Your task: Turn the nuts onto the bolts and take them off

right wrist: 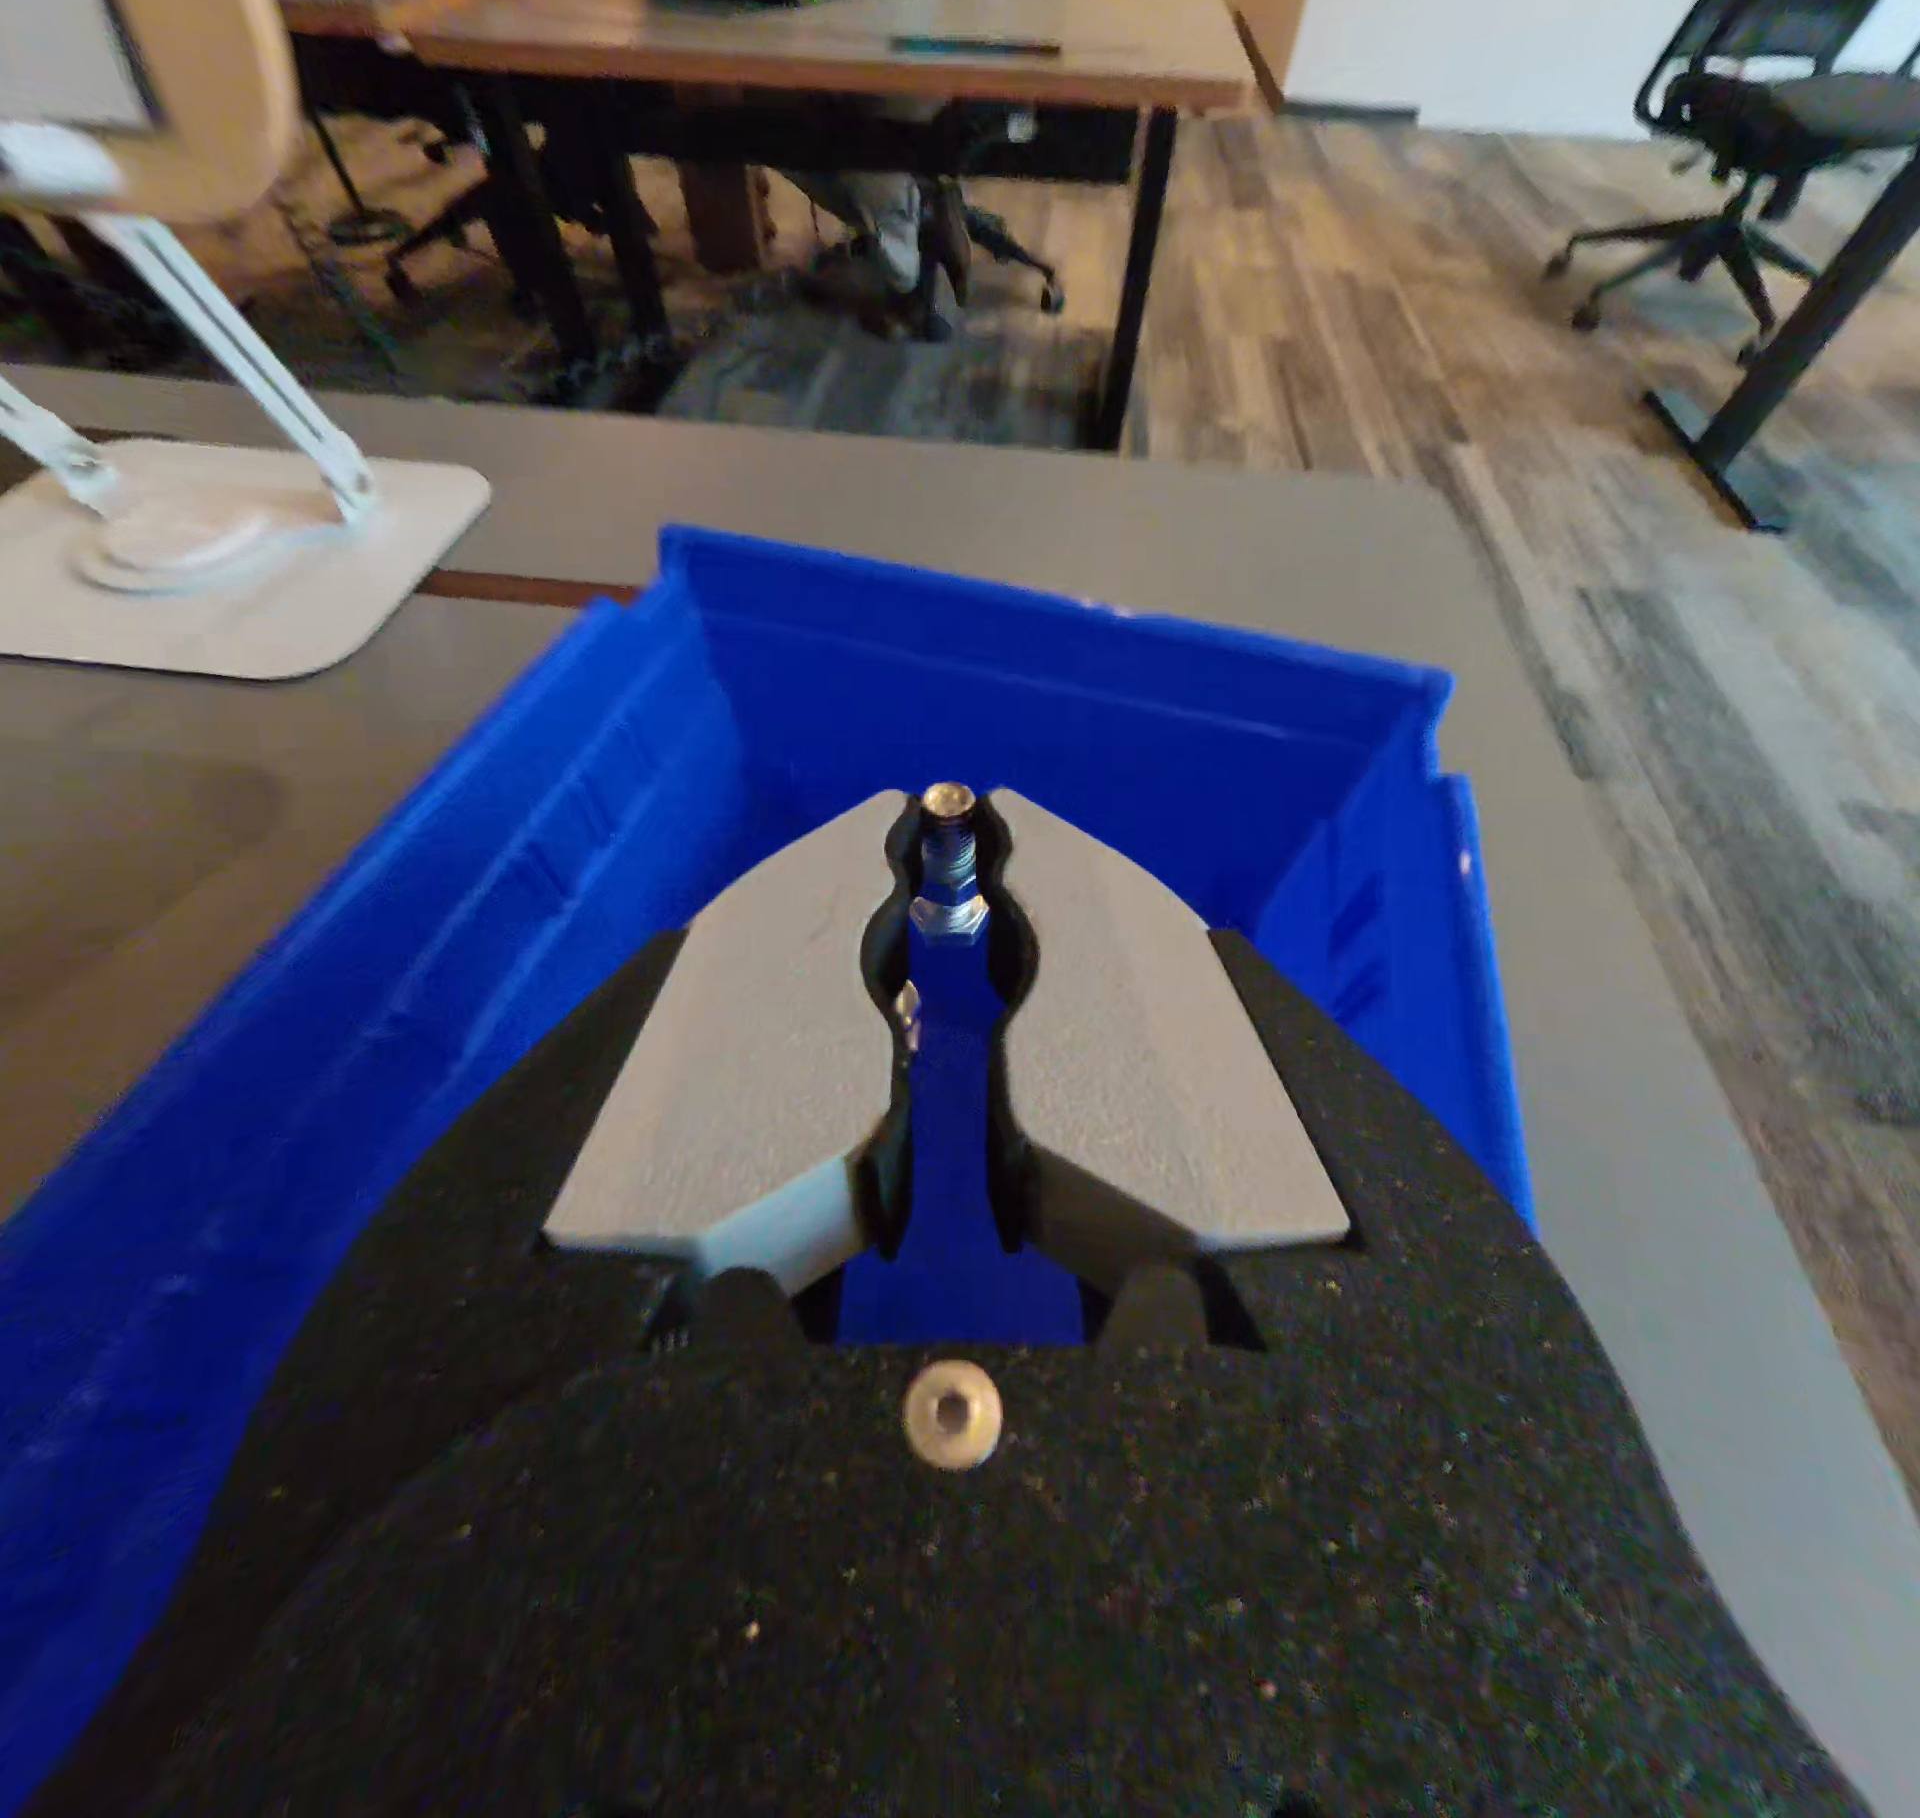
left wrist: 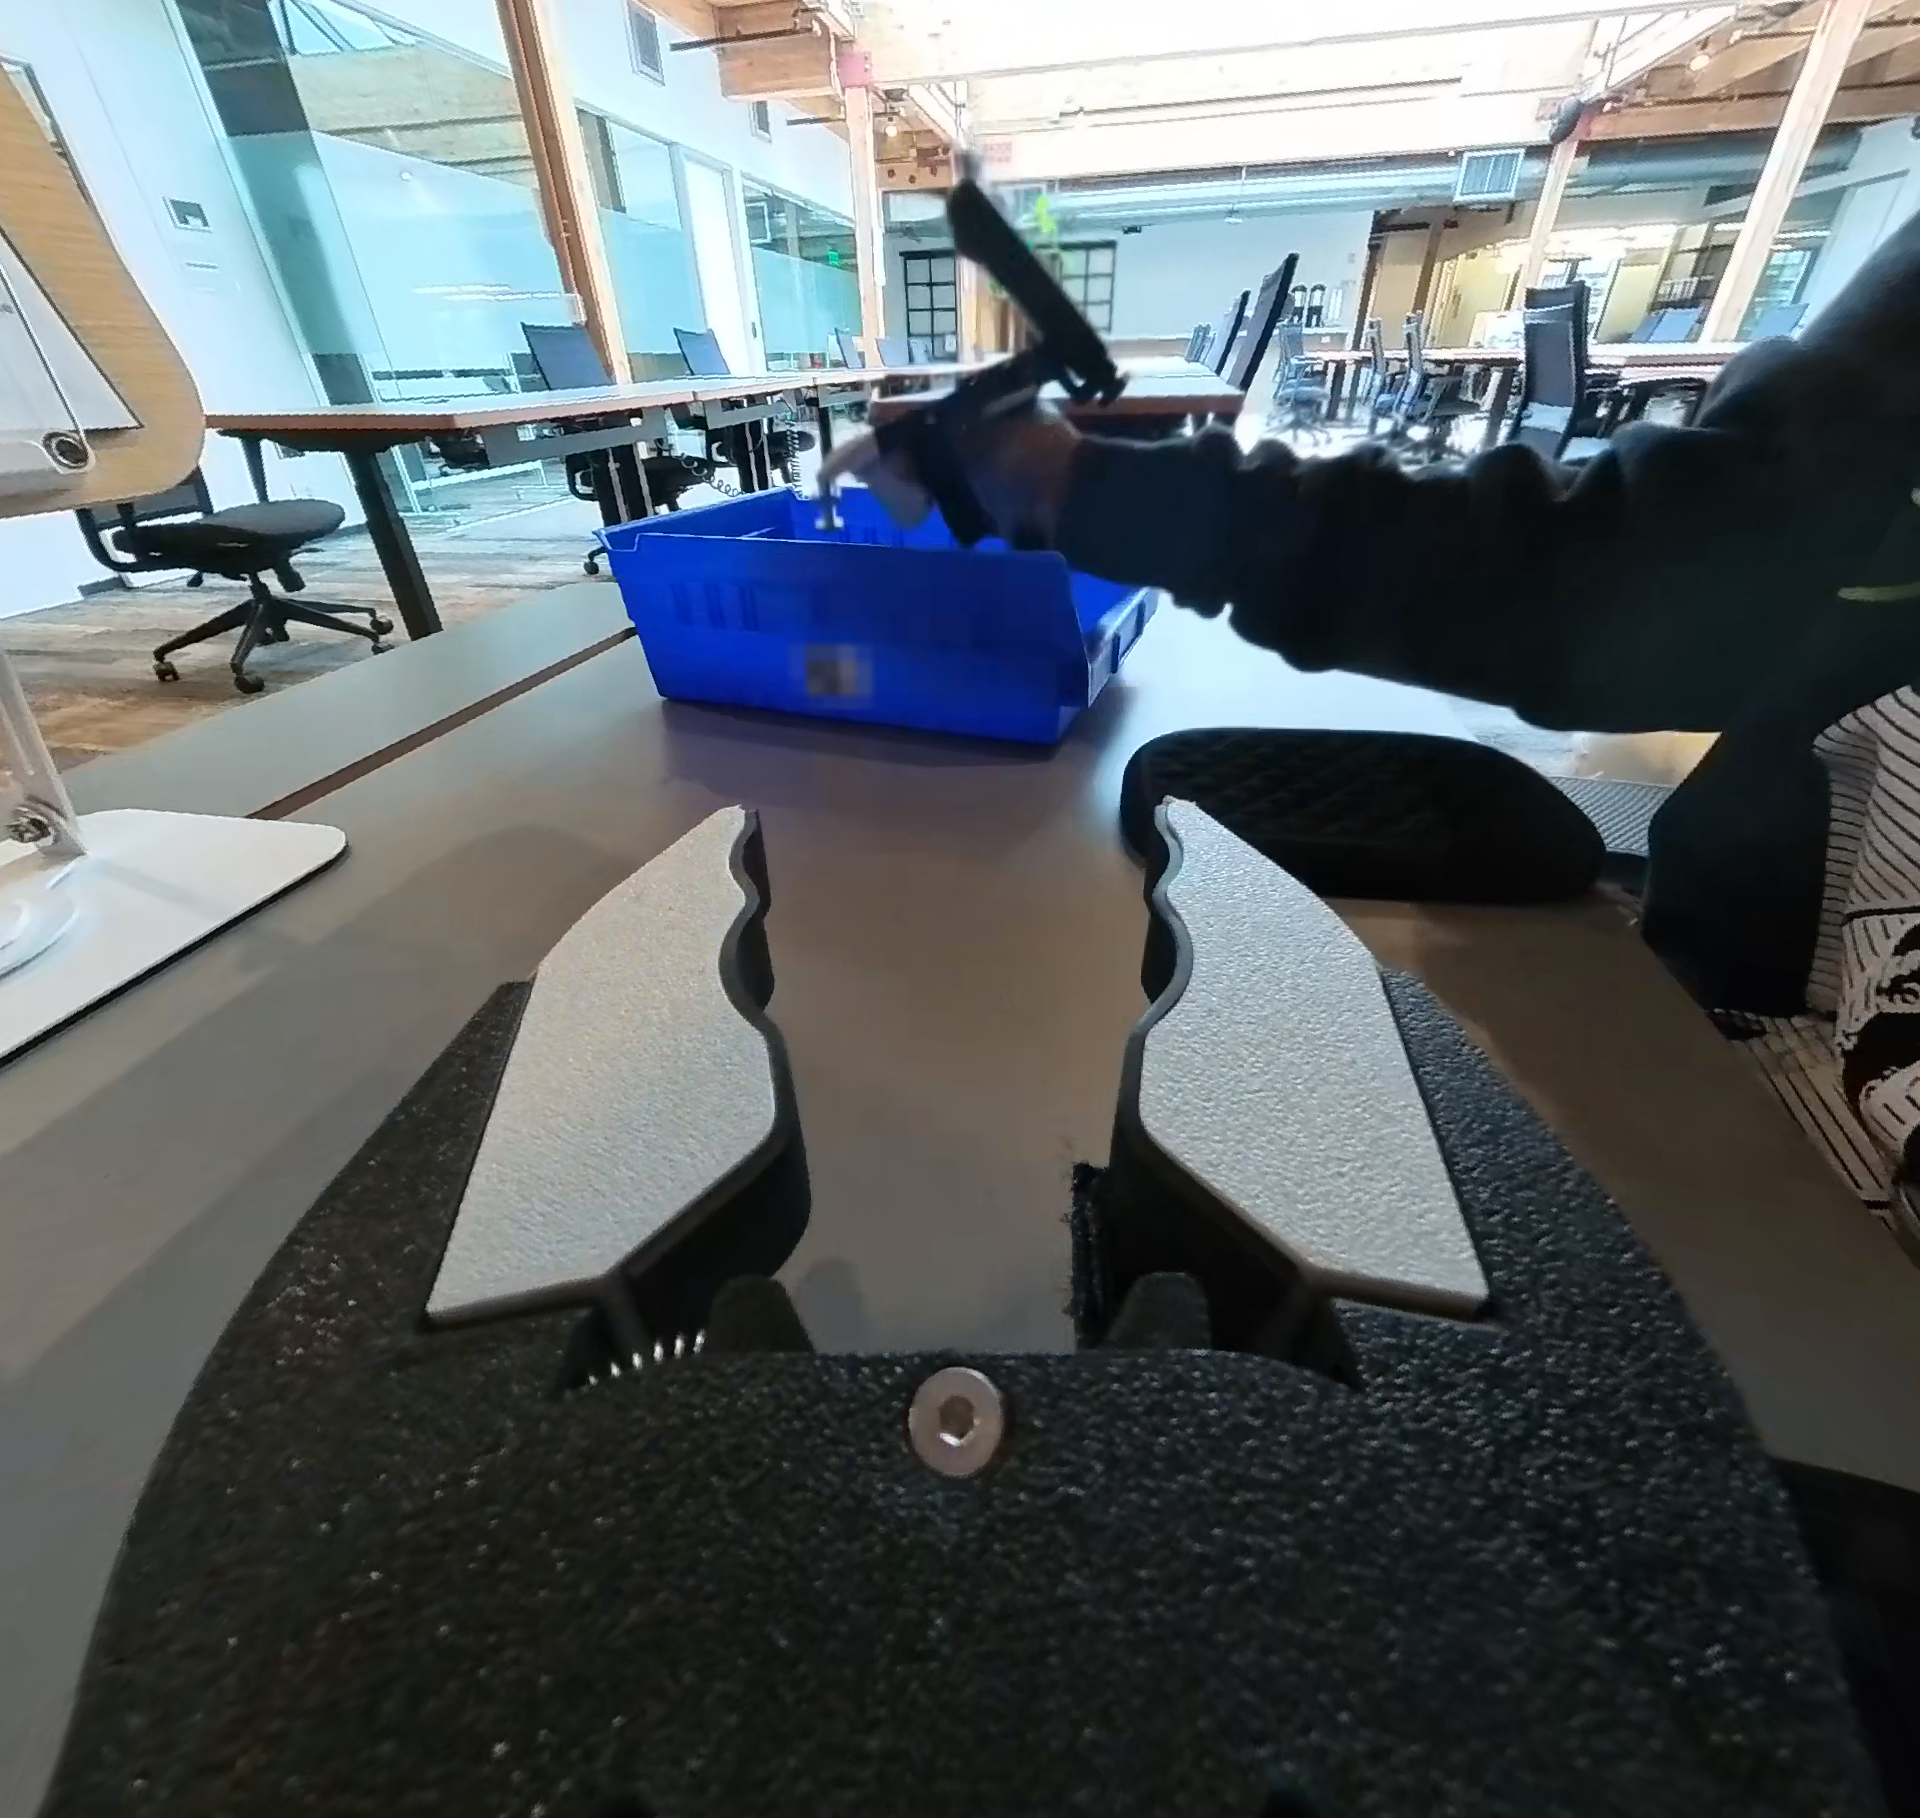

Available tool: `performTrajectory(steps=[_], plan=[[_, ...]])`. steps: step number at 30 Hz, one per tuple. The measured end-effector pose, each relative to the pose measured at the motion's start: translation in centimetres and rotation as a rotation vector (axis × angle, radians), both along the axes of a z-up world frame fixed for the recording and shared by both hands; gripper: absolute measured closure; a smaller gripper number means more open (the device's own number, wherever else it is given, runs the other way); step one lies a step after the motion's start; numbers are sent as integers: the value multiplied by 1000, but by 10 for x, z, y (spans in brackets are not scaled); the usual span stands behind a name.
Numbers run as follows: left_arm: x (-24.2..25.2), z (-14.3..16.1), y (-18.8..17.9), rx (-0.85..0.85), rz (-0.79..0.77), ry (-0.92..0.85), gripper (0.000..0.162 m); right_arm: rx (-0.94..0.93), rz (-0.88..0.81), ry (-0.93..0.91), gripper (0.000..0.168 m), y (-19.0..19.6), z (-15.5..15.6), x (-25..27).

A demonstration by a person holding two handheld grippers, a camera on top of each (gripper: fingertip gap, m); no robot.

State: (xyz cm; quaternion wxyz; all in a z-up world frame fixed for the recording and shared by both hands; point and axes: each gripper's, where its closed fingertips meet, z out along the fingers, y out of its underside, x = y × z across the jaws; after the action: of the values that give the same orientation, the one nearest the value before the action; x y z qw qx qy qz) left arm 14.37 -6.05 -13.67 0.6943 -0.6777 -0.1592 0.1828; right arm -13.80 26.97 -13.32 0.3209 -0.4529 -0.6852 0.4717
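Motion blur smears the right claw (left wrist: pixel 831 511) and its bolt (left wrist: pixel 828 513); the bin's (right wrist: pixel 312 989) floor is mostly hidden.

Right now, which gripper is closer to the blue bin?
Right. The right gripper is over the blue bin, shut on a bolt. The left gripper sits back over the table, open and empty.

Bin (right wrist: pixel 935 688) on table (right wrist: pixel 1195 521); stand (right wrist: pixel 229 584) left of bin; bolt (right wrist: pixel 945 838) with nut (right wrist: pixel 948 911) above bin, between right gripper (right wrist: pixel 948 812) fingers.
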Motion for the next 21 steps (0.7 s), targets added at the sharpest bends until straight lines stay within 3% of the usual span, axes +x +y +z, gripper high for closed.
performTrajectory(steps=[9, 21], plan=[[0, -1, 0, -7, -1, 0, 96, 53, -39, -185, 159, 7, -61, -10], [1, -2, 1, -23, 2, 10, 96, 68, -34, -269, 159, 10, -85, -11]])
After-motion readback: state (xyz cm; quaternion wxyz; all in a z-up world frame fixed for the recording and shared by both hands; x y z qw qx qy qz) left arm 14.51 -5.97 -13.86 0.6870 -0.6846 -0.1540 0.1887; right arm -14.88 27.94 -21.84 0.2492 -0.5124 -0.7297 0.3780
